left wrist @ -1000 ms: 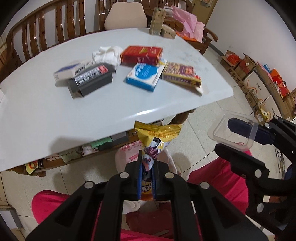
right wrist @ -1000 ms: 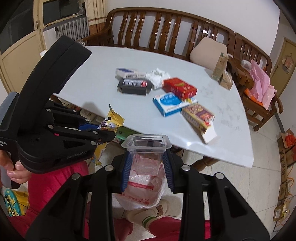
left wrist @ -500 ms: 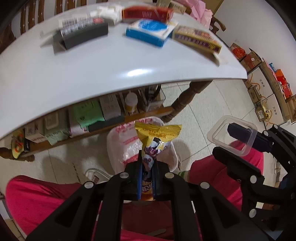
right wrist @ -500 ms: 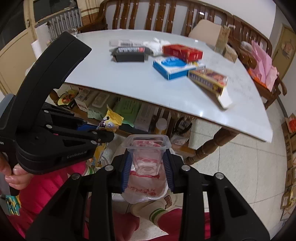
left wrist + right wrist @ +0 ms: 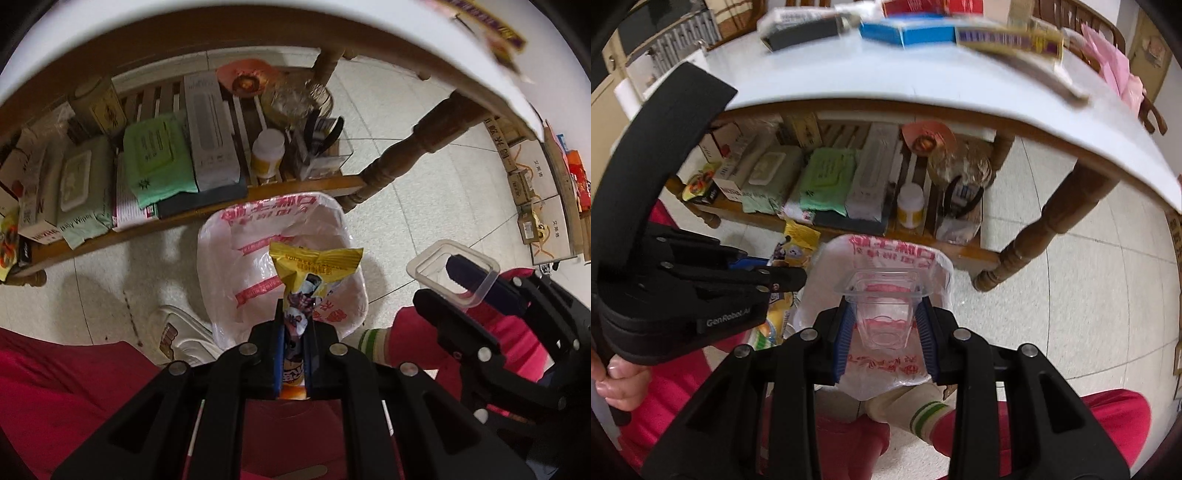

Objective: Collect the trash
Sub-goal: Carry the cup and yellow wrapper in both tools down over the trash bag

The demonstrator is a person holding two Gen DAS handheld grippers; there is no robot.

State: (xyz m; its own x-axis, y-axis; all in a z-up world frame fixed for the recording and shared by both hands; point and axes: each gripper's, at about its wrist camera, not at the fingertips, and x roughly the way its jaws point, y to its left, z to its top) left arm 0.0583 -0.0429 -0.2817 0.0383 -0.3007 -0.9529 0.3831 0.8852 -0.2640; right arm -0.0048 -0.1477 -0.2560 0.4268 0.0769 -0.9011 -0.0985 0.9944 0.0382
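The left hand-held gripper (image 5: 294, 334) is squeezed tight on a yellow snack wrapper (image 5: 312, 271), and the wrapper sticks out past its fingertips. Just ahead of and below this hand-held gripper is a white plastic bag (image 5: 258, 266) with red writing, and its mouth is wide open on the floor. The wrapper hangs right over that open mouth. The right hand-held gripper (image 5: 886, 325) is clamped on a clear plastic cup (image 5: 884, 308), one finger on each side of it. The same bag (image 5: 916, 258) lies just past this cup too, a bit below it. The two hand-held grippers are near each other, side by side, and not touching. Farther ahead, above both of them, is the white surface (image 5: 849, 74) with more boxes (image 5: 908, 31) lying on it, though they look blurry. Under the surface is a wooden shelf (image 5: 314, 184) full of packs and a little bottle. The step in hand looks like dropping the two pieces of trash into the bag. Next, each hand-held gripper needs to be right over the open mouth, then let its fingers come apart so the thing falls in. The wrapper is light and may stick to a finger or drift to the floor, so it should be let go low and near the middle of the bag
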